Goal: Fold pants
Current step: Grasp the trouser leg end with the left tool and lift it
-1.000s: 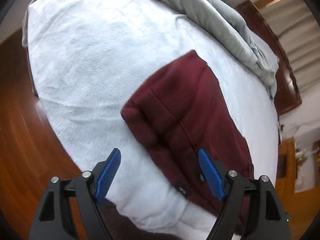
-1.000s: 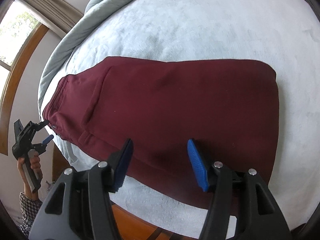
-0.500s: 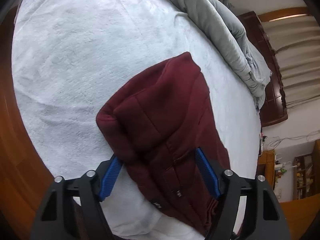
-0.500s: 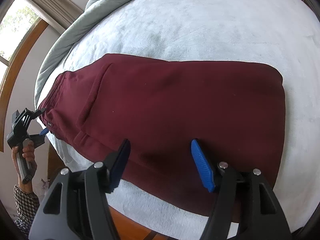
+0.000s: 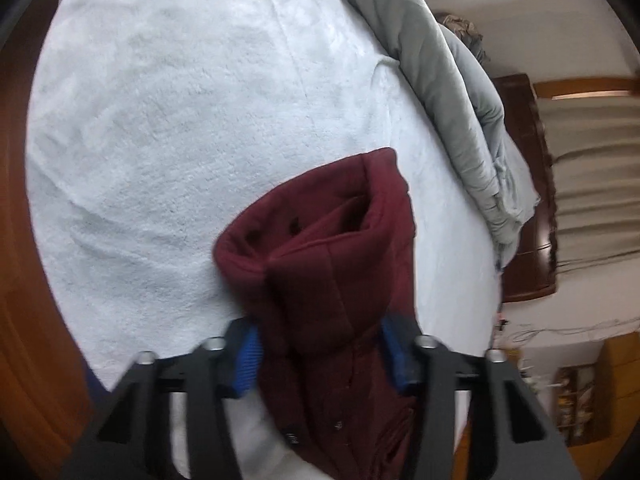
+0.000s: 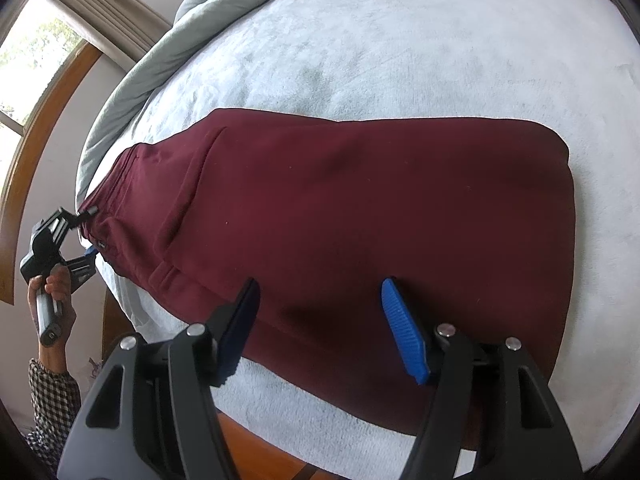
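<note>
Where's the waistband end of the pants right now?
The waistband sits at the bed's left edge in the right wrist view, between the left gripper's fingers, beside the grey duvet.

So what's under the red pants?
The red pants lie on a fluffy white blanket that shows all around them. The blanket directly beneath is covered, so anything there can't be seen. At the waistband, the left gripper has its fingers on either side of the cloth.
</note>
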{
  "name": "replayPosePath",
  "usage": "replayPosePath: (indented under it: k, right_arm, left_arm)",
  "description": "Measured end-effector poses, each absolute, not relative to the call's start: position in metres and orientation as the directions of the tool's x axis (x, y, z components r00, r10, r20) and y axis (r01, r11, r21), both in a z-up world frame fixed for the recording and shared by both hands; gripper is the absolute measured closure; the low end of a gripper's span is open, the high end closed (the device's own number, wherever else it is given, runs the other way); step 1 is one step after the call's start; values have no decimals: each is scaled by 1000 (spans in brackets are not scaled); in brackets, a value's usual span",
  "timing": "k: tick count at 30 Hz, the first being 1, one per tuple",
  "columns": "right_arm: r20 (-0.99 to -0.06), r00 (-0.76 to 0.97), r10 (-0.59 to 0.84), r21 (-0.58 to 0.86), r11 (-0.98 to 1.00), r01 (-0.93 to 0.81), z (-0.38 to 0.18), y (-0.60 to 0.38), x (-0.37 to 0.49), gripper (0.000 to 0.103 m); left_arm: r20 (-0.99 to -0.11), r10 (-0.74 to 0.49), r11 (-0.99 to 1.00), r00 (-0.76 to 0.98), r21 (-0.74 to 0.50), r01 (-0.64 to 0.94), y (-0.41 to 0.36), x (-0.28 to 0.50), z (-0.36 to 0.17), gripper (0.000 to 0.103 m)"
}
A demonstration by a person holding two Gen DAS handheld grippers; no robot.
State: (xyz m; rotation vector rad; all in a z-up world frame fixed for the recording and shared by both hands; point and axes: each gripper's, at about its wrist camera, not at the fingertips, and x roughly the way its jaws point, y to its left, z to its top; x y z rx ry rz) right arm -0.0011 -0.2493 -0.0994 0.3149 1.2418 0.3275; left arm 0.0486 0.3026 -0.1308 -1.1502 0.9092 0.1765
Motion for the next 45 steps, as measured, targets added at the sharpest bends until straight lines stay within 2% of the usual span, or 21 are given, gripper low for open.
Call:
replayPosePath:
  k: [3, 6, 11, 19, 28, 33, 45]
  right_arm:
    - [-863, 292, 412, 409, 910, -75, -100, -249, -2, 39]
    - [-862, 293, 414, 409, 909, -79, -100, -250, -2, 39]
    - [-856, 292, 426, 422, 903, -79, -100, -253, -2, 38]
    - [-842, 293, 453, 454, 888, -67, -99, -257, -2, 38]
    - [-804, 349, 481, 483, 871, -87, -73, -265, -7, 38]
    - [-798, 364, 480, 484, 871, -87, -68, -270, -5, 38]
    - [-804, 363, 472, 492, 869, -39, -80, -290, 0, 37]
  left_arm:
    - [-685, -315, 426, 657, -720, -548, 304, 41, -131, 71]
    - [-660, -305, 433, 687, -738, -517, 299, 40, -123, 73]
    - [-515, -366, 470, 775, -821, -323, 280, 49, -92, 75]
    - [-429, -480, 550, 765, -827, -119, 238, 71, -61, 75]
    - [-467, -576, 682, 671, -727, 79, 168, 82, -37, 75]
    - [-521, -619, 730, 588, -658, 185, 112, 82, -33, 75]
    - [-684, -574, 813, 450, -542, 212, 26, 88, -67, 73]
